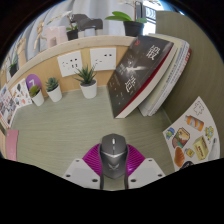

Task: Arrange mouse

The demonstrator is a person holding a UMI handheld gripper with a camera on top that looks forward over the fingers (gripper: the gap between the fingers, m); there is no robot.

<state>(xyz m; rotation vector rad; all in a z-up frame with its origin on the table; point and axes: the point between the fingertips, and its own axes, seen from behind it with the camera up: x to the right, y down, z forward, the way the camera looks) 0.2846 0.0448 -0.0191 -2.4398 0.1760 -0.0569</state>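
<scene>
A grey and black computer mouse [113,154] sits between my two fingers, its scroll wheel facing forward. The magenta pads [93,156] press against both of its sides, so my gripper [113,160] is shut on the mouse. The mouse hangs just above the beige tabletop [100,118]. Its rear end is hidden behind the gripper body.
A stack of books and magazines [150,72] leans at the right beyond the fingers. Three small potted plants [87,80] stand along the back wall. A food leaflet [192,138] lies at the right and printed sheets [14,100] at the left.
</scene>
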